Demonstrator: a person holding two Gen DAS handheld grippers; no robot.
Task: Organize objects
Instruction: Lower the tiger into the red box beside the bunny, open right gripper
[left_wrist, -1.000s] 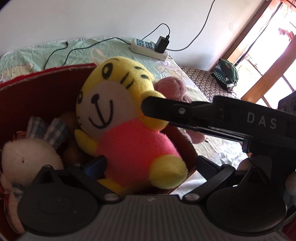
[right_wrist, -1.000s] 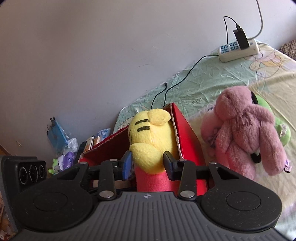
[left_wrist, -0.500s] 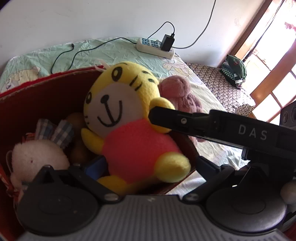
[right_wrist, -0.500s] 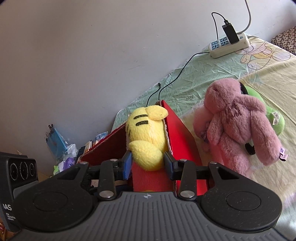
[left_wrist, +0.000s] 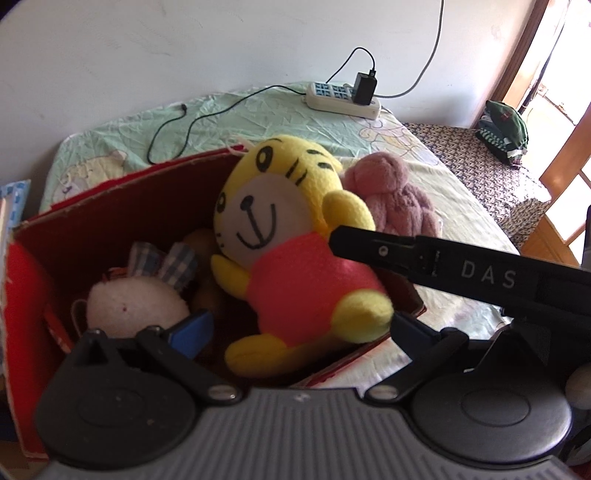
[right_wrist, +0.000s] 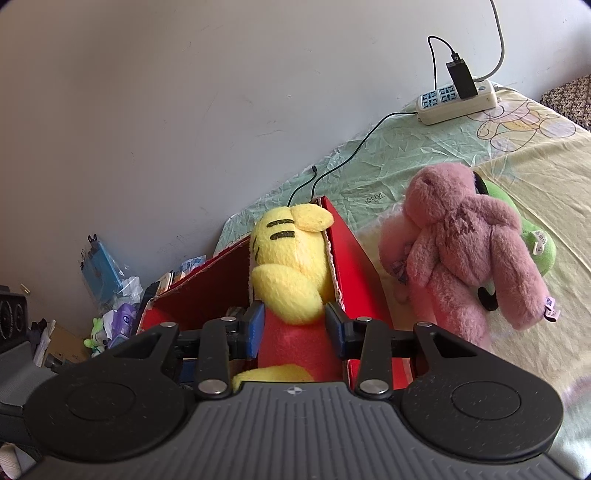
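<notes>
A yellow tiger plush (left_wrist: 295, 236) in a red shirt sits upright inside the red cardboard box (left_wrist: 122, 181), against its right wall. My right gripper (right_wrist: 295, 328) is shut on the plush's red body (right_wrist: 291, 339), and one of its black fingers (left_wrist: 406, 254) reaches in from the right in the left wrist view. My left gripper (left_wrist: 301, 328) hangs open over the box's near edge, its blue pads wide apart on either side of the plush's feet. A white plush with checked ears (left_wrist: 136, 302) lies in the box.
A pink plush (right_wrist: 461, 236) lies on the bed just right of the box (right_wrist: 354, 266), over a green plush (right_wrist: 517, 221). At the wall sit a power strip (right_wrist: 458, 99) with a charger and a black cable (left_wrist: 184, 125). Clutter (right_wrist: 110, 295) fills the floor to the left.
My right gripper has carried the tiger plush lower and deeper into the box. My left gripper has drawn back, so more of the box and bed shows.
</notes>
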